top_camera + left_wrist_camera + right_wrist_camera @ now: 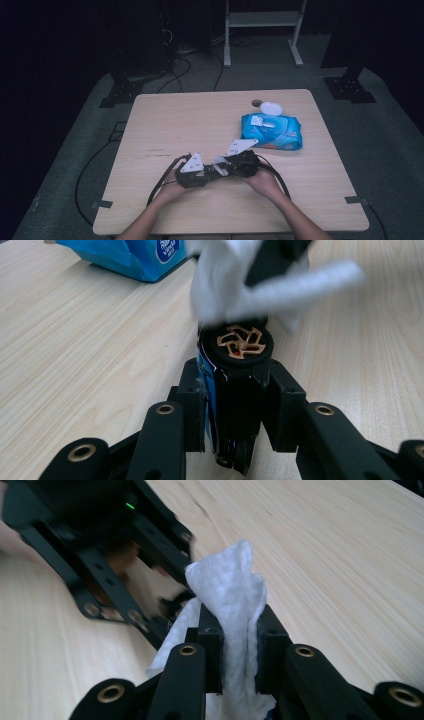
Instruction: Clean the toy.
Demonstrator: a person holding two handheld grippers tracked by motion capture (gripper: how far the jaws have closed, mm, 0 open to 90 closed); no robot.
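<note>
The left tool [235, 390] is clamped on a black cylinder [239, 390] with a blue label strip down one side and a copper-coloured pinwheel emblem on its round end. The right tool [235, 655] is closed tight on a folded white wet wipe [227, 595], which stands up between its jaws. In the left gripper view the wipe [225, 280] hangs blurred just above the cylinder's emblem end; whether it touches is unclear. In the high view both tools [192, 172] [237, 162] meet tip to tip near the front middle of the desk [165, 125]. A blue wipes pack [271, 131] lies beyond the right tool, toward the far right corner. The desk's left half lies bare.
</note>
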